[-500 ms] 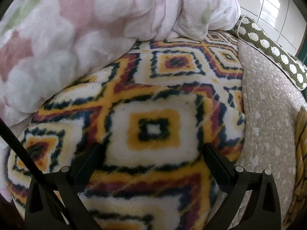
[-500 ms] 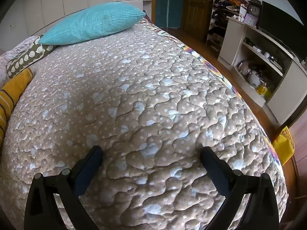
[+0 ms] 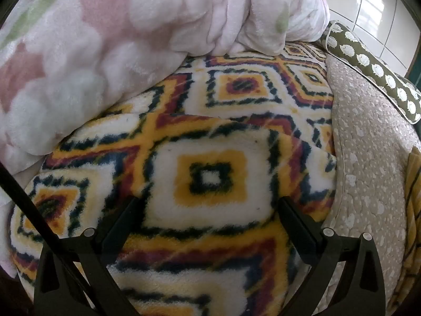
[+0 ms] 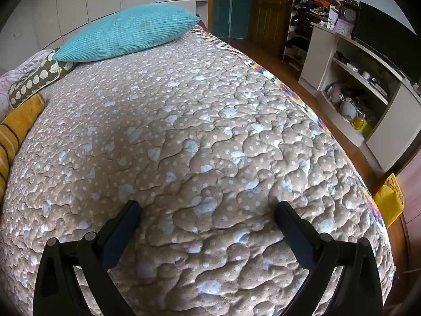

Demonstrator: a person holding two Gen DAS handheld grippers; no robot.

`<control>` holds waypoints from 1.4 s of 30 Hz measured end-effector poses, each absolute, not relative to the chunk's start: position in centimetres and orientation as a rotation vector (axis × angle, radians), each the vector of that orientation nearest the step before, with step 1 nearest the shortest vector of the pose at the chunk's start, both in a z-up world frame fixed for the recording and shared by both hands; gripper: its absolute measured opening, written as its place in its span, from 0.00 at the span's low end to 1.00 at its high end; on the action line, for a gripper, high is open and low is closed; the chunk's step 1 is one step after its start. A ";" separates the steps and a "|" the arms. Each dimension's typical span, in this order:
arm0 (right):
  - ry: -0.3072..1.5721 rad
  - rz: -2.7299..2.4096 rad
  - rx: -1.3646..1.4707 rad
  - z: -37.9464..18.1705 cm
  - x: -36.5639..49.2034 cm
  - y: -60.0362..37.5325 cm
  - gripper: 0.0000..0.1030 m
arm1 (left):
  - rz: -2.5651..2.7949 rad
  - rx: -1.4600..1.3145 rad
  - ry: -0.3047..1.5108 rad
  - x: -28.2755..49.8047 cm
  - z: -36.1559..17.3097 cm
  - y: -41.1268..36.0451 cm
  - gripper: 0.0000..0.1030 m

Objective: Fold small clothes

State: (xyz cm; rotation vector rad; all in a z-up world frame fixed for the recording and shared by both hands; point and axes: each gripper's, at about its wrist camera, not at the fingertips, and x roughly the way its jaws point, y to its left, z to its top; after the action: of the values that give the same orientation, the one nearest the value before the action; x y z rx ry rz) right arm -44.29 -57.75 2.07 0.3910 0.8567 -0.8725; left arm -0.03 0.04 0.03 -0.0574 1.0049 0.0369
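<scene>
A yellow garment with dark stripes (image 4: 15,129) lies at the left edge of the bed in the right wrist view; its edge also shows at the far right of the left wrist view (image 3: 413,210). My left gripper (image 3: 208,205) is open and empty, hovering over a fleece blanket with a diamond pattern (image 3: 210,179). My right gripper (image 4: 206,210) is open and empty above the beige quilted bedspread (image 4: 210,131). Neither gripper touches the garment.
A pink-and-white fluffy blanket (image 3: 105,39) is heaped behind the patterned one. A turquoise pillow (image 4: 126,31) and an olive patterned pillow (image 4: 34,81) lie at the bed's head. White shelving (image 4: 355,79) and a yellow bag (image 4: 389,202) stand on the right beyond the bed's edge.
</scene>
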 end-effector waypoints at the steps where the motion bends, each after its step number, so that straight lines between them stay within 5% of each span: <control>1: 0.856 -0.873 0.391 2.1 -44.3 -57.7 1.00 | 0.037 -0.057 1.005 0.0 0.0 0.0 1.00; 42: 0.861 -0.875 0.389 1.9 -43.7 -57.8 1.00 | 0.037 -0.057 1.006 0.0 0.0 0.0 1.00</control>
State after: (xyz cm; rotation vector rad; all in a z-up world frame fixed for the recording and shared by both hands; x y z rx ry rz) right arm -43.71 -57.81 1.87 0.3893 0.8609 -0.8746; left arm -0.02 0.04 0.03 -0.0573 1.0059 0.0369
